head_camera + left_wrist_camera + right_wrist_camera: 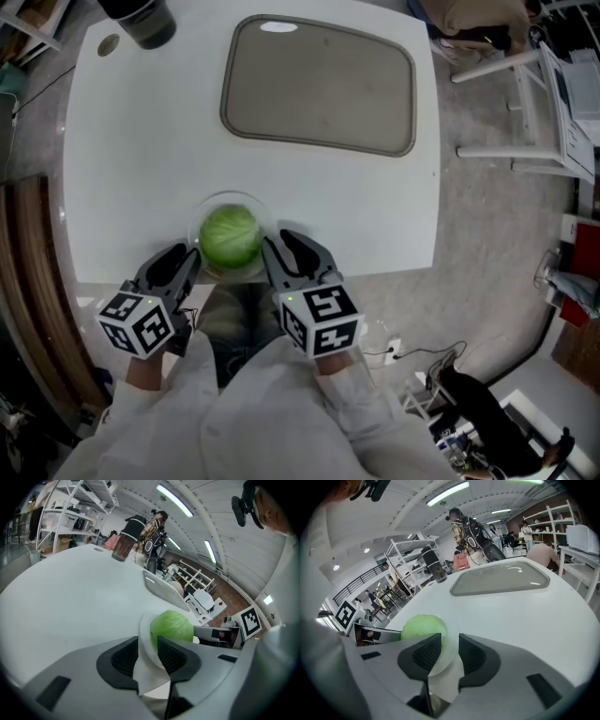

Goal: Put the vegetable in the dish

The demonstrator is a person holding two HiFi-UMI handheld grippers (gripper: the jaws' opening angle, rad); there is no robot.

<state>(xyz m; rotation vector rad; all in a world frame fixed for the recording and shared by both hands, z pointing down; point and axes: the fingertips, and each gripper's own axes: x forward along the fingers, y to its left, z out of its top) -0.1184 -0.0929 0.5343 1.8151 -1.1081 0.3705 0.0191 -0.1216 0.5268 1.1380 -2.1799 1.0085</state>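
Observation:
A round green cabbage (230, 236) sits in a clear shallow dish (201, 221) at the near edge of the white table (141, 169). My left gripper (185, 261) stands at the dish's left side. In the left gripper view the dish rim (143, 641) runs between the spread jaws, gaps show beside it, and the cabbage (171, 626) lies just beyond. My right gripper (284, 247) stands at the dish's right side. In the right gripper view the rim (449, 654) likewise passes between the parted jaws, beside the cabbage (423, 627).
A large grey tray (319, 84) lies at the far side of the table. A dark tumbler (141, 19) stands at the far left corner, with a small disc (110, 44) near it. White racks (553, 103) stand on the floor to the right.

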